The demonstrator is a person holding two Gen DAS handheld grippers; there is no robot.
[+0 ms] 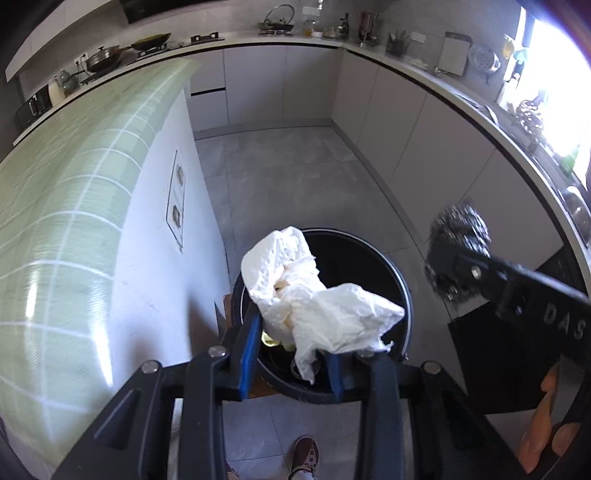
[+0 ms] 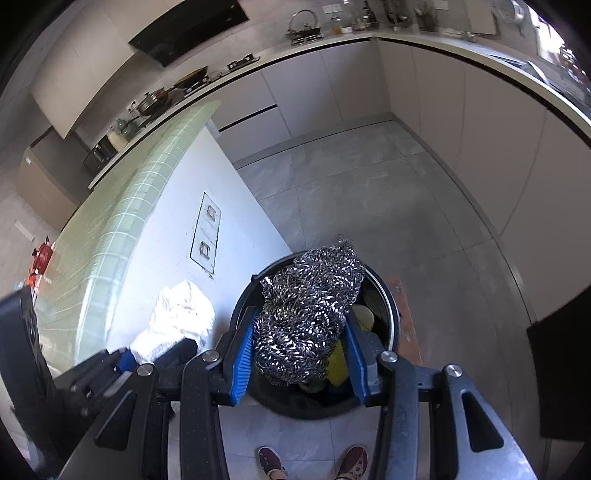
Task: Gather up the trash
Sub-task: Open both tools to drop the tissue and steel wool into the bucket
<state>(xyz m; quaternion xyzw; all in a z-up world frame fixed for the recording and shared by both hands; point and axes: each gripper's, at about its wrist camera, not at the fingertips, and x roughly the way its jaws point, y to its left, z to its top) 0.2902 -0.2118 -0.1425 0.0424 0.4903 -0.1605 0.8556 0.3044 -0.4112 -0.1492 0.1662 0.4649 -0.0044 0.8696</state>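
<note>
A black round trash bin [image 1: 399, 280] stands on the grey tiled floor [image 1: 295, 177], close against the white end wall of the green-tiled counter [image 1: 74, 192], and serves as the reference point here. The left claw [image 1: 291, 354] is held directly above the bin's near rim, pointing steeply down, its blue pads closed on a crumpled white paper towel [image 1: 314, 291]; the towel bulges up and out over the bin's opening, one loose tail hanging down between the pads. The right claw [image 2: 301, 347] is also above the bin, toward its right side as seen from the left wrist view, with its blue pads pressed against both flanks of a steel wool scourer [image 2: 310, 314], which hangs over the bin's mouth. Inside the bin, below the scourer, yellow refuse [image 2: 338, 362] is visible against the dark interior. Neither held item is touching the bin's contents as far as can be seen. A person's two shoes [image 2: 354, 461] stand on the floor on the near side of the bin. Beyond the bin, on its far side, pale cabinets carry a long kitchen counter [image 1: 288, 38] with pans and a kettle [image 1: 279, 18].
</note>
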